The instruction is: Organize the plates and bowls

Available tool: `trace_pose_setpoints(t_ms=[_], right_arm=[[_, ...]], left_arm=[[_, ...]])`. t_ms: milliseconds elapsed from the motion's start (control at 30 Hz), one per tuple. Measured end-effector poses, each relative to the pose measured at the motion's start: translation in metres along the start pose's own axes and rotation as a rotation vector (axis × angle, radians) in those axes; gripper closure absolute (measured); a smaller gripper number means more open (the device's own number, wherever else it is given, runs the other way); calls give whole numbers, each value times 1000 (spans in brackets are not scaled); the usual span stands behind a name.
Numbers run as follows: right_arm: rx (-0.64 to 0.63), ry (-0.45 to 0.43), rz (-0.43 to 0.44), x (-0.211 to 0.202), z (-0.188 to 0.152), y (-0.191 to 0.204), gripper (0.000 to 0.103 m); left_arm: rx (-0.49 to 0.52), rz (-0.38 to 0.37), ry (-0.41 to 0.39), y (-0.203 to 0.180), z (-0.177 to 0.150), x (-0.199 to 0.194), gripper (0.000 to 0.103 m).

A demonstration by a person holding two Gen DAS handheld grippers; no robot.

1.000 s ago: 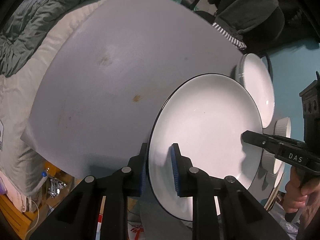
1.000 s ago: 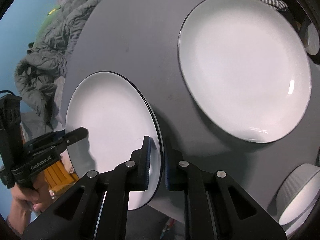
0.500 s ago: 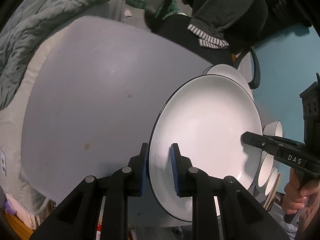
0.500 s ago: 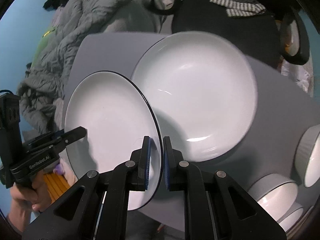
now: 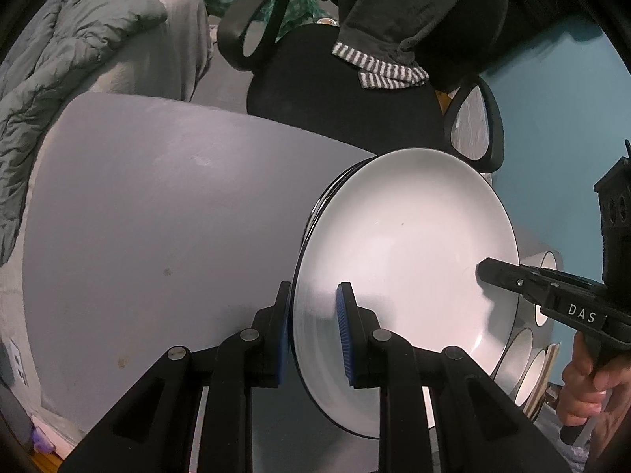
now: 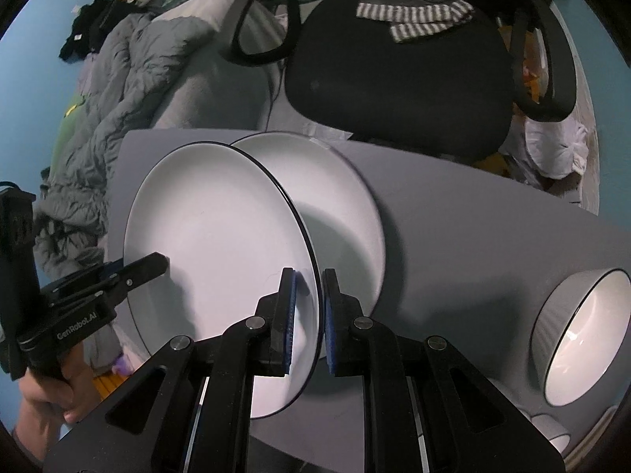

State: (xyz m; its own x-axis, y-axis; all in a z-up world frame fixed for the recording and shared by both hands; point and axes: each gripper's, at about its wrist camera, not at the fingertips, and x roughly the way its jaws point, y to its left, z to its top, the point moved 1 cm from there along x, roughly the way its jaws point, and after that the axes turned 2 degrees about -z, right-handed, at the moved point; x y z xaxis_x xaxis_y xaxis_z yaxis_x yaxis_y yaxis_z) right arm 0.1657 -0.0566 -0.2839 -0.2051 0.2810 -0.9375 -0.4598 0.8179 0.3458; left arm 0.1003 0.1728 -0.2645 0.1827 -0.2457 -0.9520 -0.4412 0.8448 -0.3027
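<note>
now carried clear across the grey tabletop (image 6: 493, 236) and hanging partly above the second white plate (image 6: 347, 213) that lies near the table's far edge, just in front of the black office chair (image 6: 398, 75). a second ago held well short of that plate, with bare grey surface between; half a second ago alongside it; now overlapping it, so the gap has closed. gripped at both ends: left gripper (image 5: 311, 331) clamped on the near rim of the carried white round plate with the thin black rim (image 5: 406, 260), blue pads (image 5: 344, 339) pressing either face; right gripper (image 6: 307, 315) pinched on the opposite rim, seen in the left view as a black finger over the plate's right edge. both grips unchanged through the move, no slip visible. carried plate tilted and off the table, not yet resting on the plate beneath; dark rim edges of the stack showing just behind its left side in the left view. white ribbed bowl with a dark rim (image 6: 583, 339) well to the right of the stack, more bowls beyond it at the frame edge, untouched. judged as the stacking step nearly done: centring, levelling and lowering left, then release, with bowls to follow. main risk a rim-to-rim knock if lowered while tilted.
</note>
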Motion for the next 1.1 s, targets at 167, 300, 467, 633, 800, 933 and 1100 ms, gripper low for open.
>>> trace_pose_setpoints(t_ms=[167, 300, 467, 633, 800, 933, 1100], right_arm=[[24, 11, -3, 7, 8, -12, 89], [37, 19, 0, 12, 11, -18, 89], [47, 31, 6, 16, 12, -22, 89], [56, 41, 5, 20, 12, -23, 89], [61, 45, -29, 22, 10, -24, 89], [83, 54, -17, 20, 13, -26, 88], [62, 68, -50, 19, 14, -20, 84]], left_arm=[[7, 17, 25, -6, 6, 11, 82], [12, 28, 40, -8, 10, 17, 82], [25, 53, 37, -10, 14, 19, 81], [30, 61, 59, -8, 14, 26, 81], [85, 111, 56, -15, 10, 29, 81], [95, 111, 54, -16, 8, 29, 81], [96, 112, 45, -17, 10, 28, 78]])
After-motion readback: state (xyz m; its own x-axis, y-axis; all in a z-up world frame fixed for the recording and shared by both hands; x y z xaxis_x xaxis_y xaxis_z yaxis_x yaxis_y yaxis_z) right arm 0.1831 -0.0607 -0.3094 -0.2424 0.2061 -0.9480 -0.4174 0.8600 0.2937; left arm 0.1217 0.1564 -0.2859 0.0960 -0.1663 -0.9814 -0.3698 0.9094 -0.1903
